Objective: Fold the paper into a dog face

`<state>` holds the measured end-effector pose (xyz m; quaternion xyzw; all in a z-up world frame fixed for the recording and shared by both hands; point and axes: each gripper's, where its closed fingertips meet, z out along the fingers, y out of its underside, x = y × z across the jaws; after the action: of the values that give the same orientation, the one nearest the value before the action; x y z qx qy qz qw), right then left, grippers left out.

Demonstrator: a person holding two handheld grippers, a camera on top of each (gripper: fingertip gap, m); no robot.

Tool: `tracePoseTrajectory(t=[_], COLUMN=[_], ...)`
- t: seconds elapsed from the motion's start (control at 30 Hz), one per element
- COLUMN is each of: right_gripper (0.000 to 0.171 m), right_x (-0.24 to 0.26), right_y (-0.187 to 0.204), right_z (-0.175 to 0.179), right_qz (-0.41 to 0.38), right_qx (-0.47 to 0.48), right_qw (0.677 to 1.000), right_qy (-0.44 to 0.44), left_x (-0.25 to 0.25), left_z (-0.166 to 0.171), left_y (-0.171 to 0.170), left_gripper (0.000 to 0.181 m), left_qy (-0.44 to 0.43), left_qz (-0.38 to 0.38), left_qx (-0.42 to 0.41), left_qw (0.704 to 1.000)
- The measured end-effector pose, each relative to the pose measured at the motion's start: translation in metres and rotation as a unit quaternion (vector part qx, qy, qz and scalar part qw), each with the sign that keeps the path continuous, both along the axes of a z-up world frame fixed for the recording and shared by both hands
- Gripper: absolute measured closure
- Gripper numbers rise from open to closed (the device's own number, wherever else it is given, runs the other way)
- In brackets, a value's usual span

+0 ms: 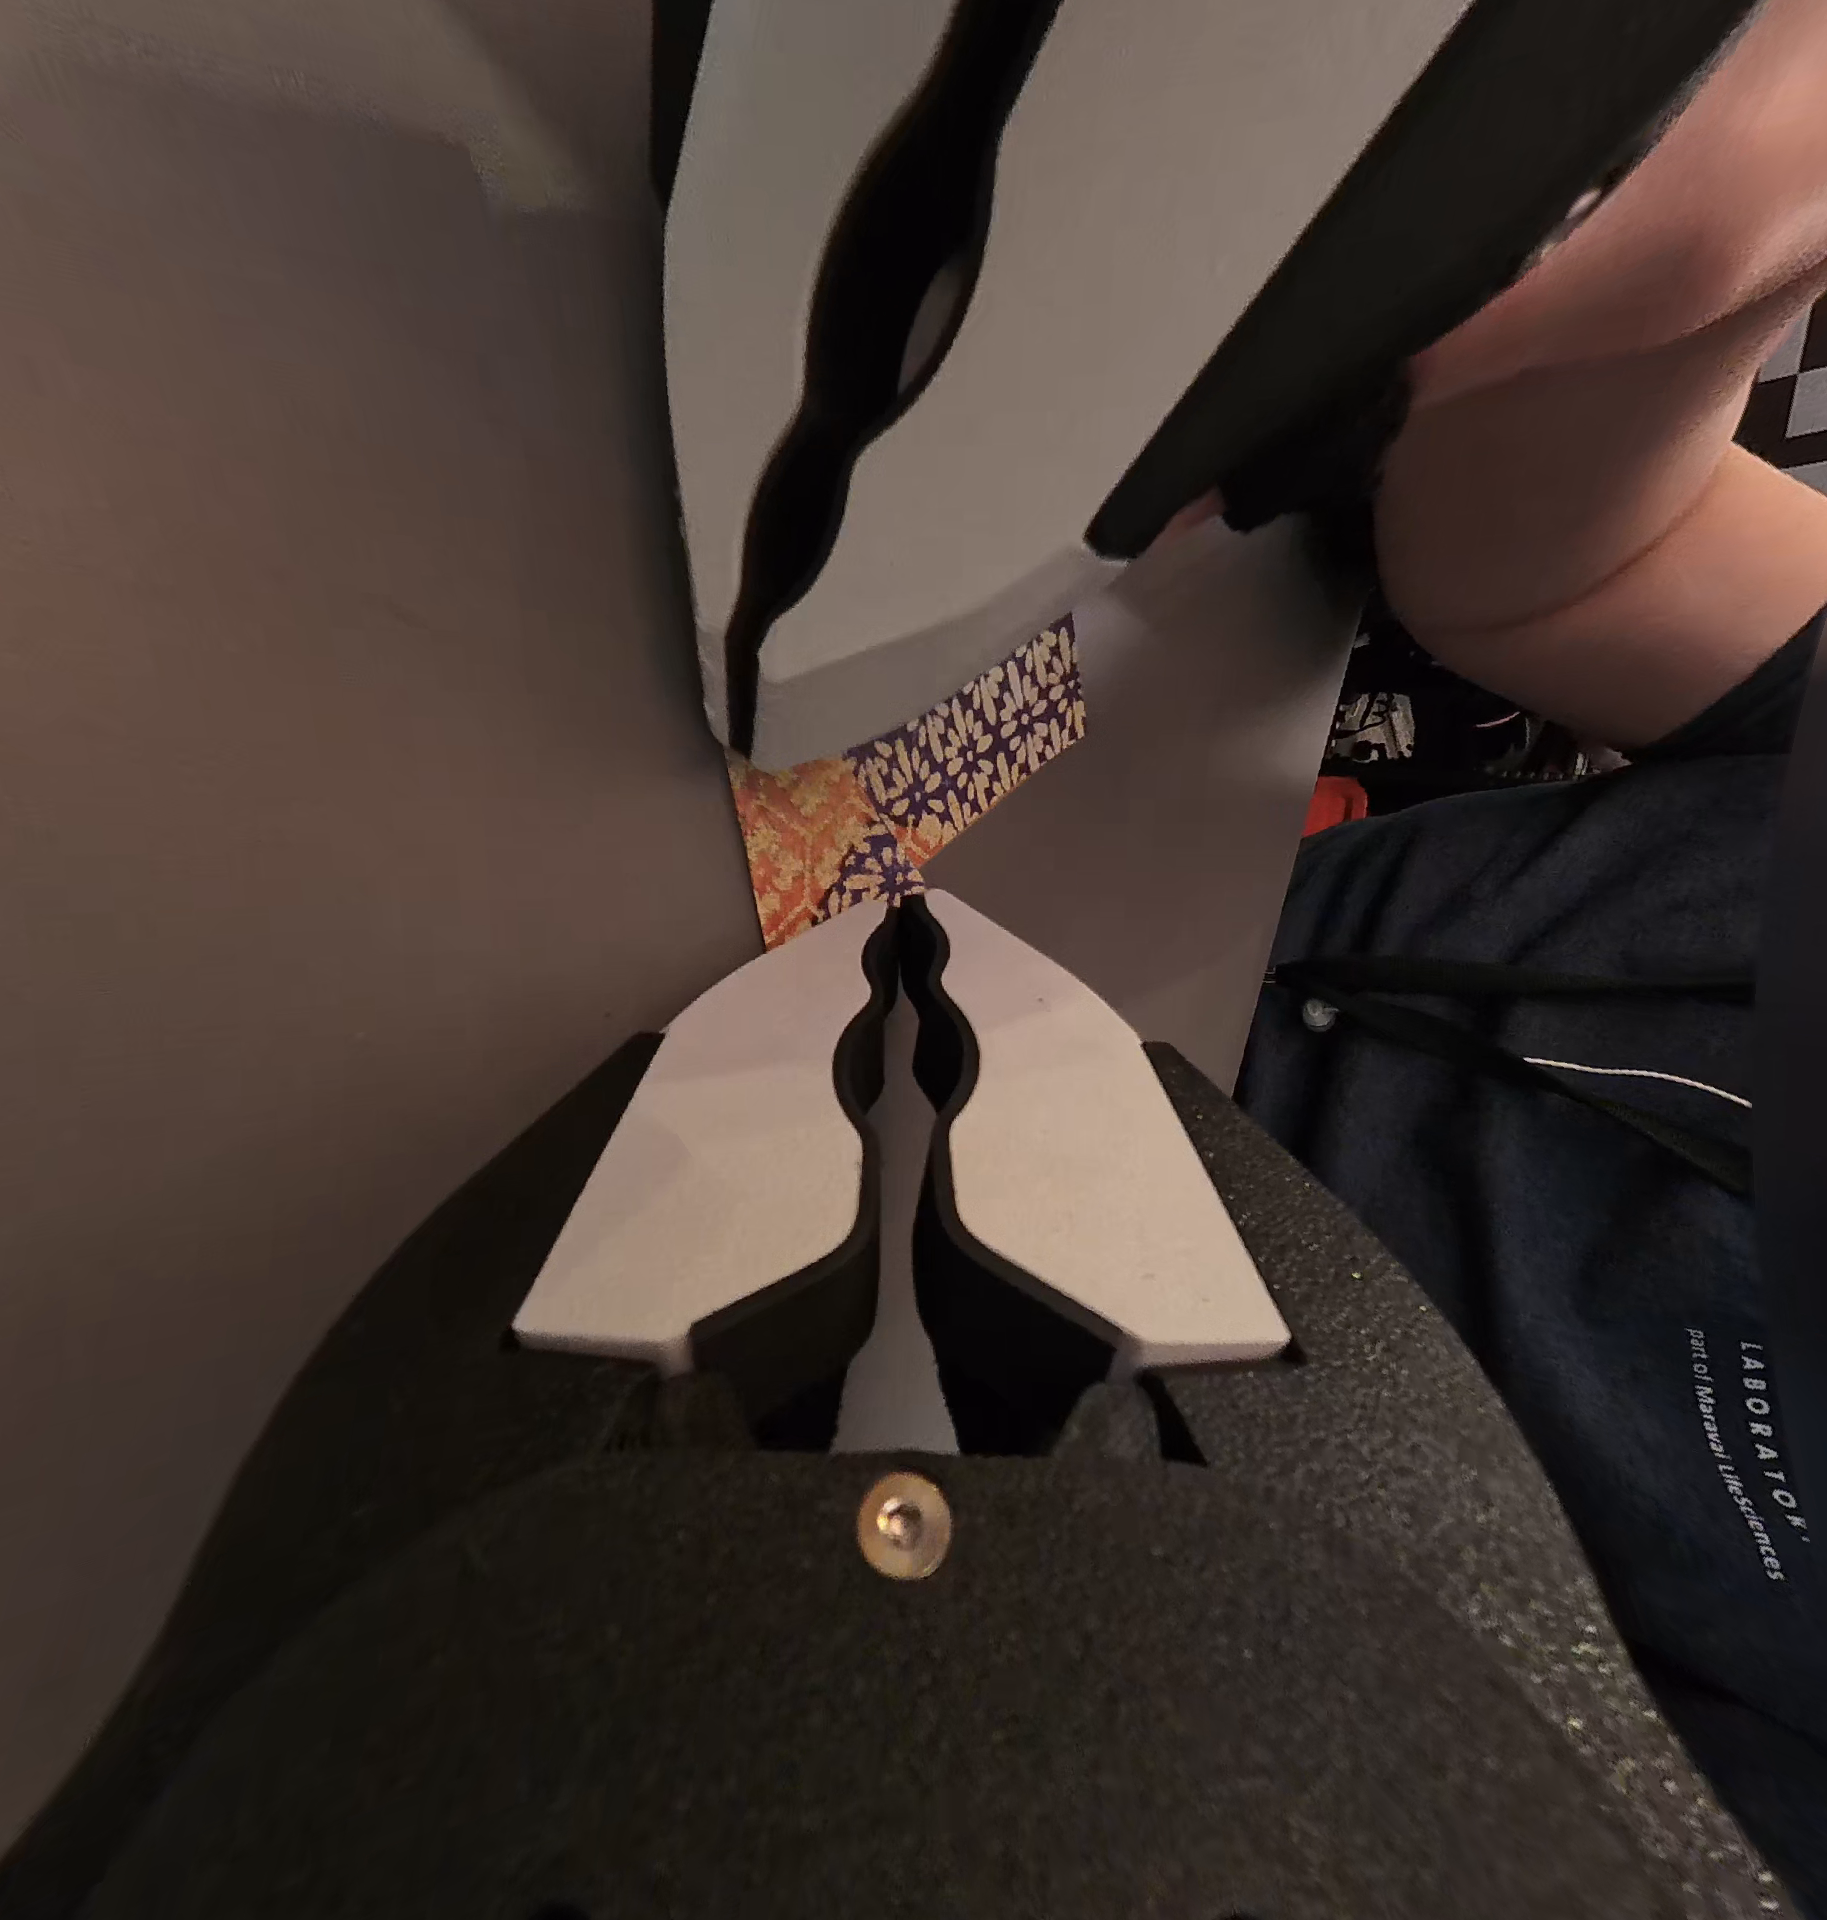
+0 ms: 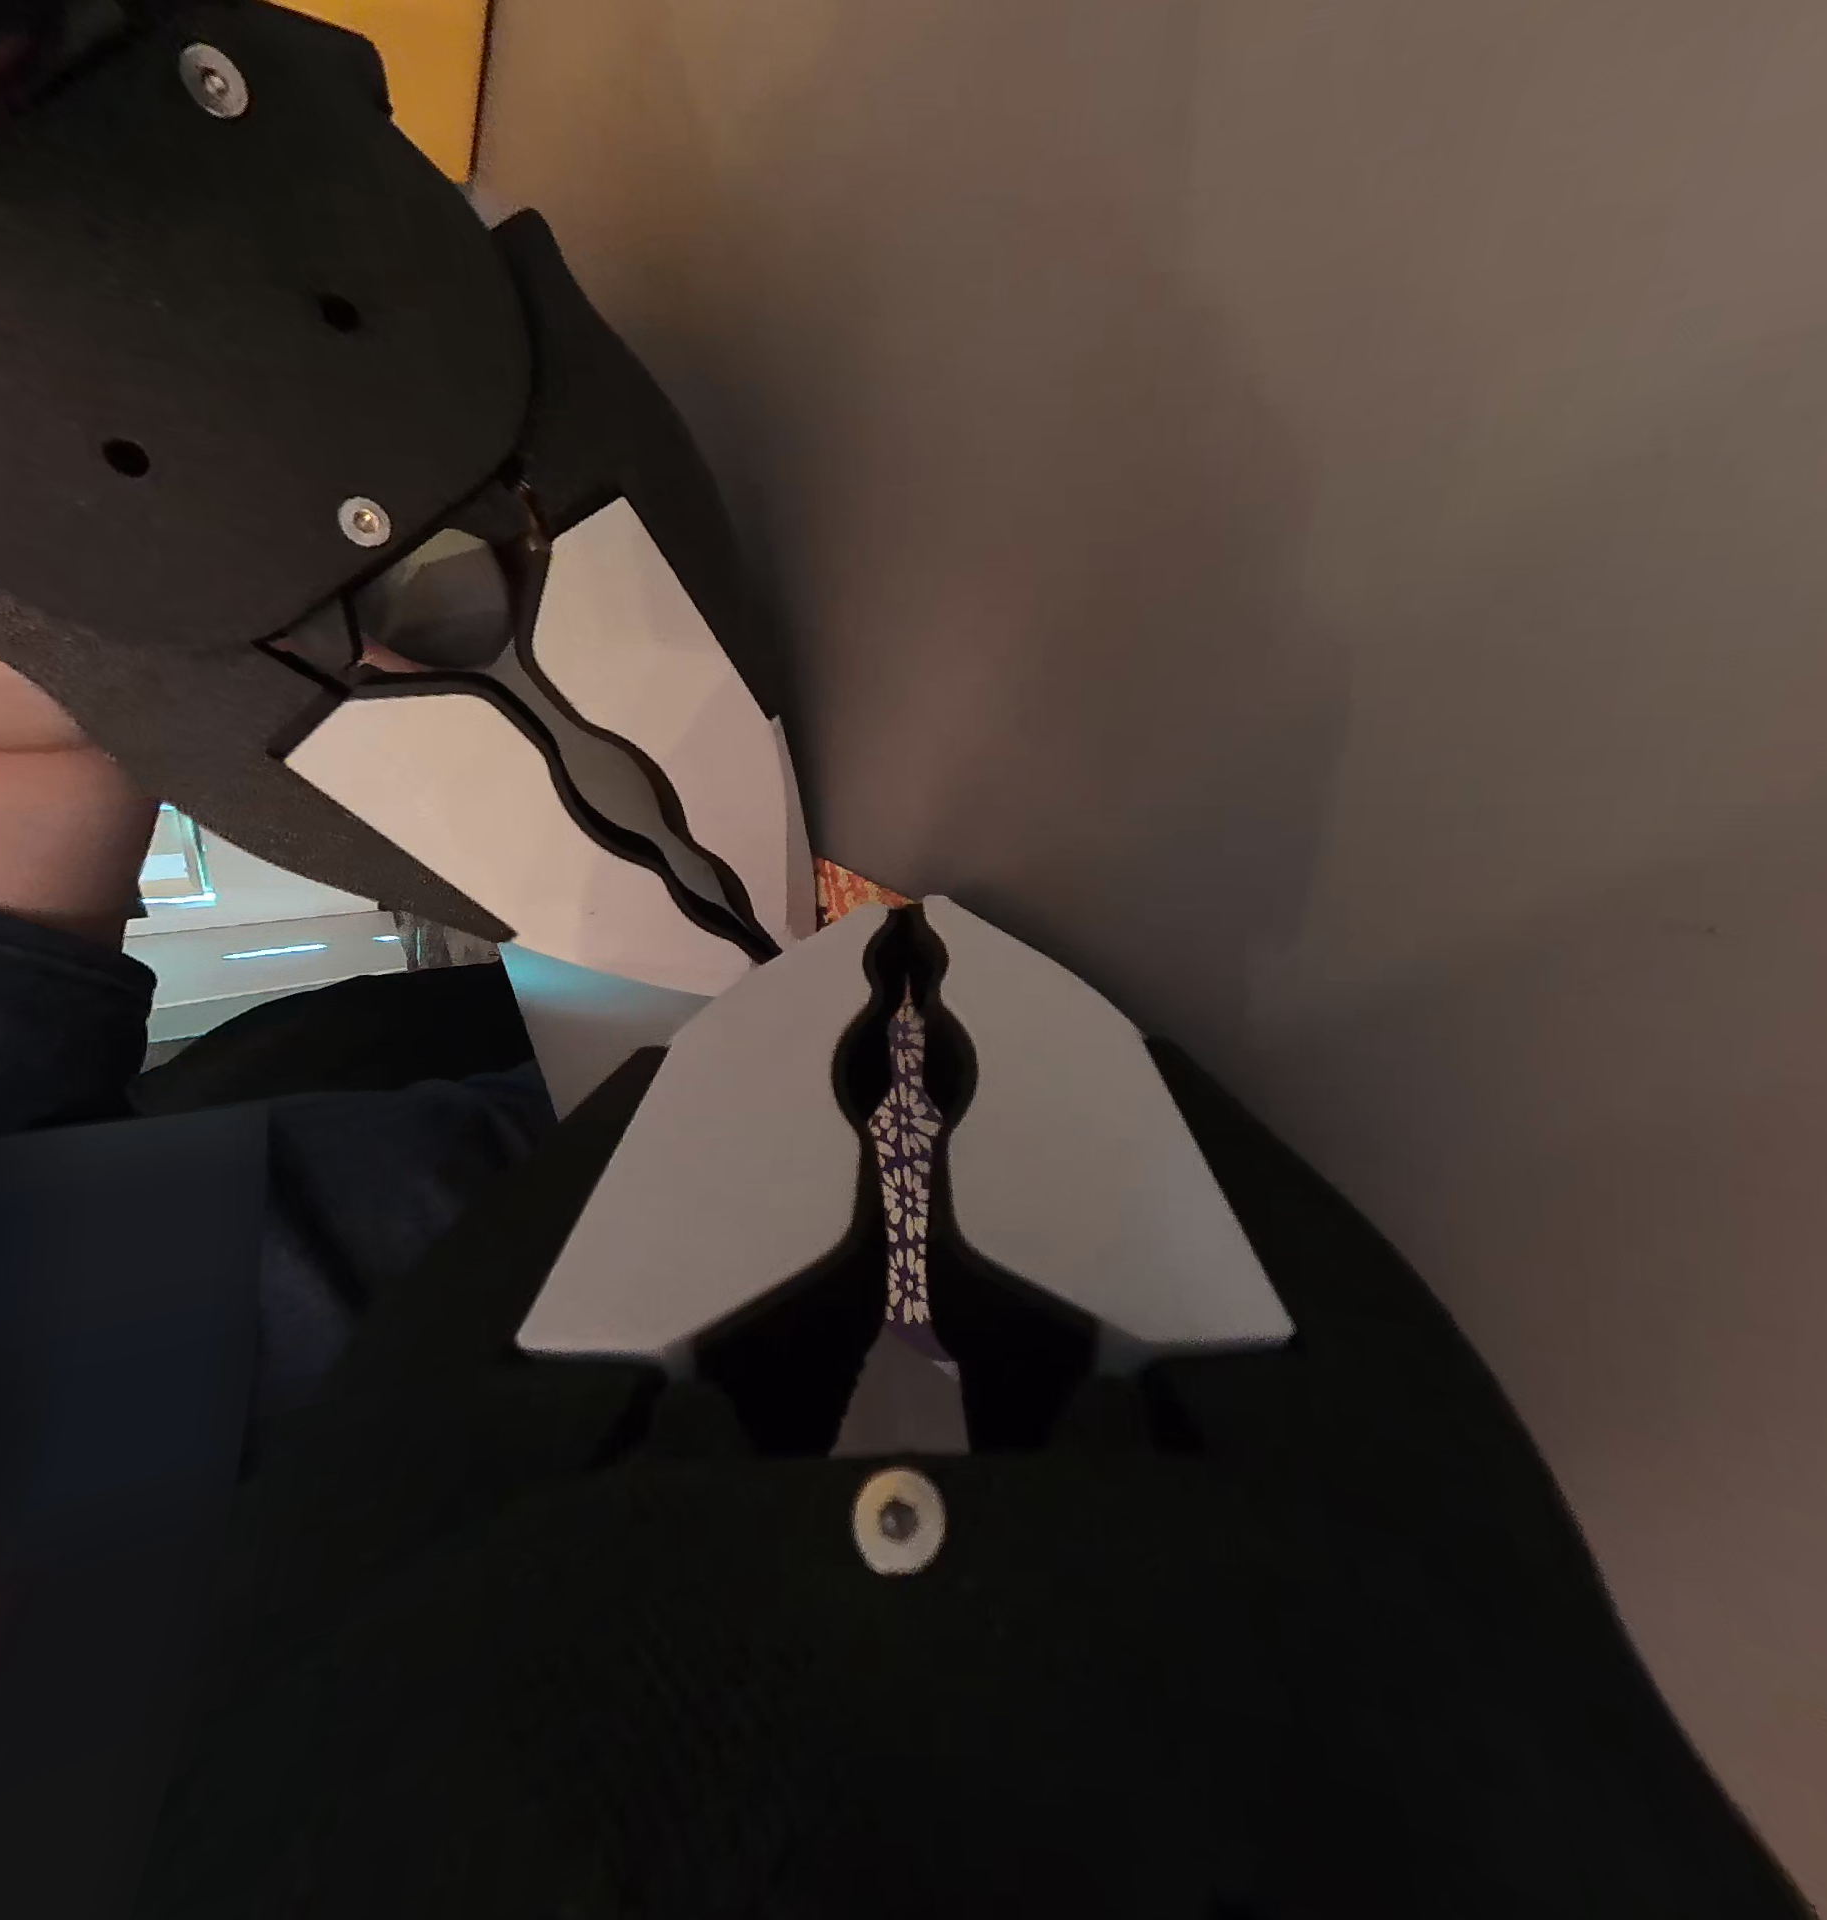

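Note:
The paper [image 1: 950,748] is a small folded piece with purple floral and orange patterns, held between the two grippers over the grey table [image 1: 265,727]. My left gripper [image 1: 904,906] is shut, its white fingertips pinching the paper's near point. My right gripper [image 1: 740,740] comes in from above, shut on the paper's far side. In the right wrist view the right gripper [image 2: 911,914] is shut, with a purple strip of paper [image 2: 904,1174] showing between its fingers. The left gripper [image 2: 769,948] meets it tip to tip from the upper left. Most of the paper is hidden by the fingers.
The grey table [image 2: 1408,623] fills the background of both views. Its edge runs down the right of the left wrist view. A person's hand [image 1: 1615,468] holds the right gripper, with dark blue clothing [image 1: 1511,1195] below. A yellow surface [image 2: 431,73] shows at top left. The left gripper's tips are roughly 4 cm from the right gripper's.

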<state>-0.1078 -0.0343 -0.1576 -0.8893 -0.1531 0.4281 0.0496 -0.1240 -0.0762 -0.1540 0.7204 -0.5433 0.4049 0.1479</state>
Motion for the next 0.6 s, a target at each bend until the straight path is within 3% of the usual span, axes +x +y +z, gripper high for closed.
tracePoseTrajectory(t=[0.6], right_gripper=[0.169], right_x=[0.013], right_y=[0.007], right_z=[0.000], right_qz=[-0.023], right_qx=[-0.004], right_qw=[1.000], right_qy=[0.016], left_x=[0.000], left_z=[0.000], left_y=[0.000], left_gripper=[0.181], left_qy=[0.006], left_qz=[-0.004], left_qx=[0.010], left_qw=[1.000])
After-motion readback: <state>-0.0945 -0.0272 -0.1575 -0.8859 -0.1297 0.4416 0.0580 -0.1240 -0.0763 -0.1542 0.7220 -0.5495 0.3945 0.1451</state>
